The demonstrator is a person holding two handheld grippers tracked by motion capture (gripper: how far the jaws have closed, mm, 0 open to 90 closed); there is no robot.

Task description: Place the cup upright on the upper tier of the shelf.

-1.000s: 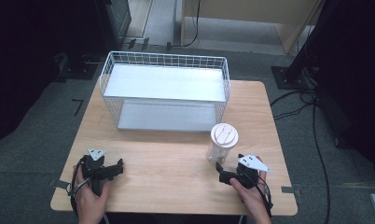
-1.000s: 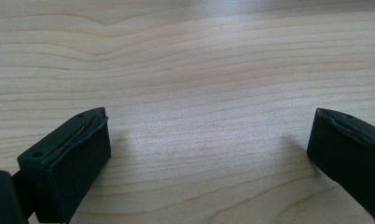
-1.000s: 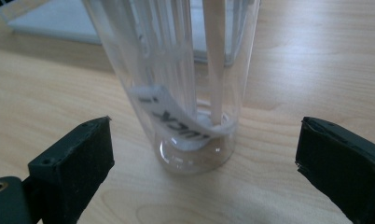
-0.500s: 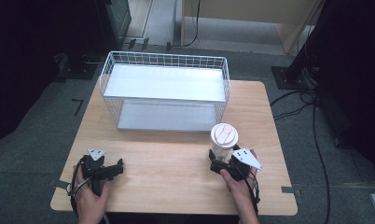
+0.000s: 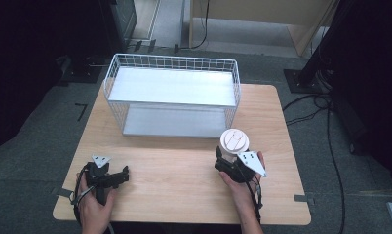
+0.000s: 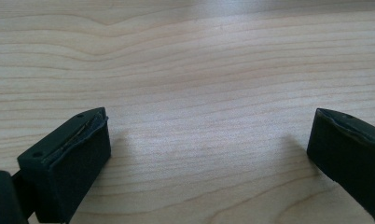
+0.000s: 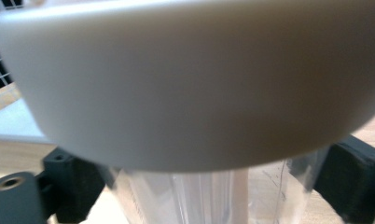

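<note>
Overhead light, even on the bench [image 5: 184, 165]; surroundings nearly black. Soft glare patch on the wood between the left tool's [image 6: 209, 154] jaws, faint shadows beside them. Right gripper view: white lid [image 7: 190, 79] badly out of focus, probably too close.

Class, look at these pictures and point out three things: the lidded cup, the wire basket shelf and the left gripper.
lidded cup [image 5: 234, 141], high view, centre of its white lid.
wire basket shelf [image 5: 109, 78], high view, left rim wire.
left gripper [image 6: 209, 149], left gripper view, midway between its jaws.
</note>
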